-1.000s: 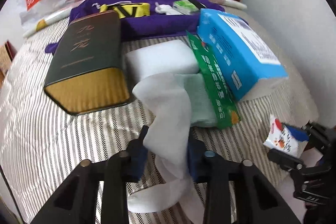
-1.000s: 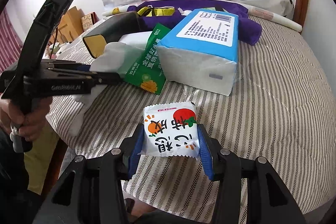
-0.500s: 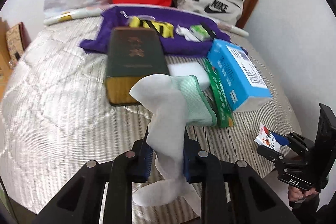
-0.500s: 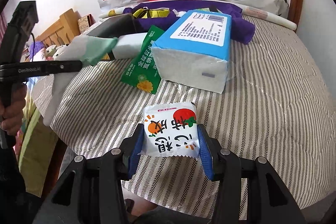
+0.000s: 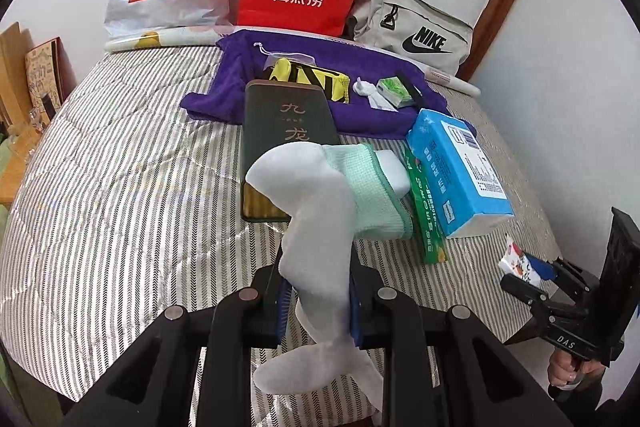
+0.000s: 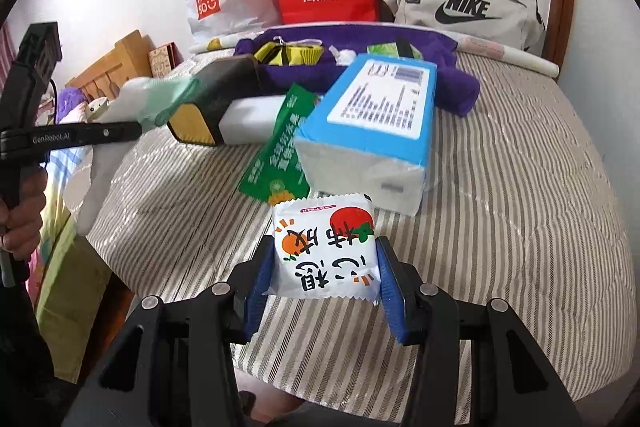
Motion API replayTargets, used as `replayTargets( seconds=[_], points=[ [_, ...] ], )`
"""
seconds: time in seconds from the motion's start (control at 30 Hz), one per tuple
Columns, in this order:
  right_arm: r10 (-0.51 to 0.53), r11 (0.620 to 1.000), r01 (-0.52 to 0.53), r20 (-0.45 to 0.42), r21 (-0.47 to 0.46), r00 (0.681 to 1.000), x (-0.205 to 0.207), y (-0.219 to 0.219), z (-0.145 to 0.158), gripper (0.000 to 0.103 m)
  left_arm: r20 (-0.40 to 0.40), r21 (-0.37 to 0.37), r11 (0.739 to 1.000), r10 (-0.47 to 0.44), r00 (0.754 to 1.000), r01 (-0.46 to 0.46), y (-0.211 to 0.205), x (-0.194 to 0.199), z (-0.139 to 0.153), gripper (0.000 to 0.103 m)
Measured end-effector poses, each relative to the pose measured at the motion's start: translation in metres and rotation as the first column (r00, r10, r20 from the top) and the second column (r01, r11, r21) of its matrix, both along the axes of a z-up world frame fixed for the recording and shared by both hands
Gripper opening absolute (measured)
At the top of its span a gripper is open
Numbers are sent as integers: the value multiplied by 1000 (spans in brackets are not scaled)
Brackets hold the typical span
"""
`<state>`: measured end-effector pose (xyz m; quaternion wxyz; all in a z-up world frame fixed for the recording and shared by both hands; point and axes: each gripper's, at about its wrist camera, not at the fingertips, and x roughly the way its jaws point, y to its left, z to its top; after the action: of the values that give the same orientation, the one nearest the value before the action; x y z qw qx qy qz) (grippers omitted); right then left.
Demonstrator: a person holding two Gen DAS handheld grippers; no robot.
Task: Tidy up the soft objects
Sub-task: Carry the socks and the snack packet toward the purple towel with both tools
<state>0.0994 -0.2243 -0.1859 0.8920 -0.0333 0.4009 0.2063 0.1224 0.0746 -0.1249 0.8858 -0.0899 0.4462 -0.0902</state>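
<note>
while nike pouch lies behind, right tongs pinch orange-printed packet.

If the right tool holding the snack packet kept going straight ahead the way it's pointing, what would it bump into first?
Probably the blue tissue pack. It lies just beyond the snack packet that the right tool grips, with the green sachet slightly left. Depth is hard to judge, so the striped bed could come first.

The white-and-mint knitted sock covers part of the dark rectangular gold-ended box; its blurred cuff shows in the right wrist view.

Bedroom: striped quilted bed
</note>
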Motion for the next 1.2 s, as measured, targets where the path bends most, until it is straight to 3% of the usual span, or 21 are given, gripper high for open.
replayTargets(
  seconds=[0.6,1.2],
  points=[
    [6,999,-9,86,37,996,36,4,49,49,32,-30,999,15,999,-14,10,23,24,22],
    [20,998,-28,135,59,991,92,11,84,49,39,-30,999,13,999,-11,10,73,42,22]
  ],
)
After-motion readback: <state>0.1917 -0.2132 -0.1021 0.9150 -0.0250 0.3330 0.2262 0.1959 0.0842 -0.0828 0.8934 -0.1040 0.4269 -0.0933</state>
